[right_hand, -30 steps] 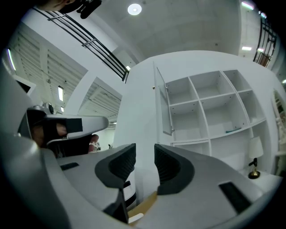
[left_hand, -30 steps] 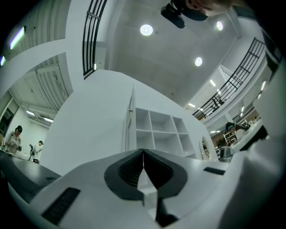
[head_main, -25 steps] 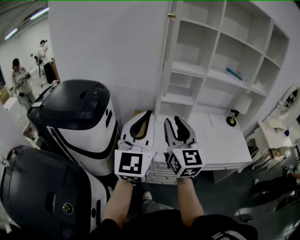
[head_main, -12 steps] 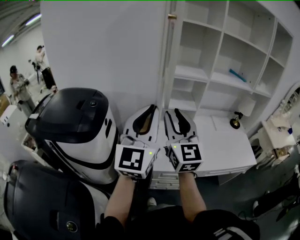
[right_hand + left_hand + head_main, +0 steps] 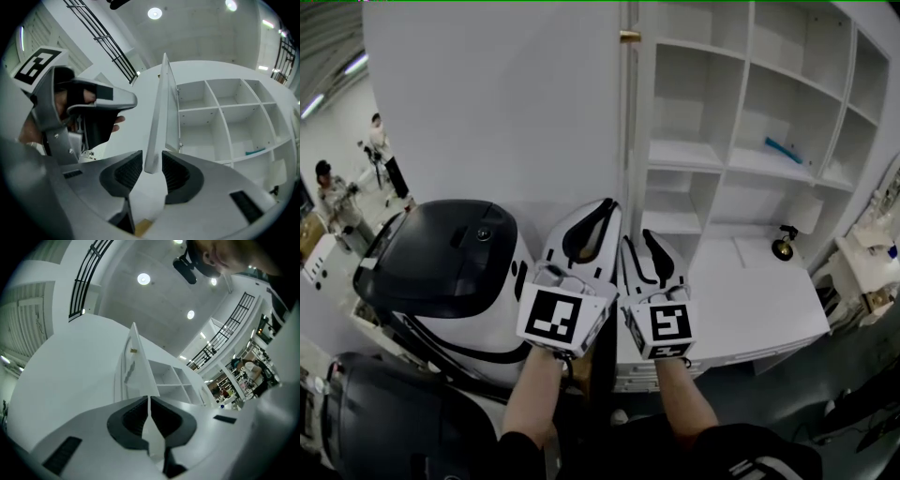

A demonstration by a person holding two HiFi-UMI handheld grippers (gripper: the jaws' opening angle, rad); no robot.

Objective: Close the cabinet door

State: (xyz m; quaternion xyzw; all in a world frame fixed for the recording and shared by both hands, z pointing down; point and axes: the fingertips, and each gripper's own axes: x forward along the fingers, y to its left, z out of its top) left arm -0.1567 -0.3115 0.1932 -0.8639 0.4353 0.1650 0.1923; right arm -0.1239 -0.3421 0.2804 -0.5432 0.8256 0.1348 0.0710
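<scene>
Nearest me, my left claw [image 5: 149, 399] has its jaws together on nothing. My right claw [image 5: 152, 155] stands agape, and the lower end of the cabinet door [image 5: 161, 108] shows between its pads without touching either. The door juts out edge-on toward me, wide open, hung by hinges [image 5: 178, 92] on the left side of the cabinet [image 5: 225, 129]. I judge it a stiff, light, smooth panel that swings easily, better pushed flat on its face near the free edge than pinched.
</scene>
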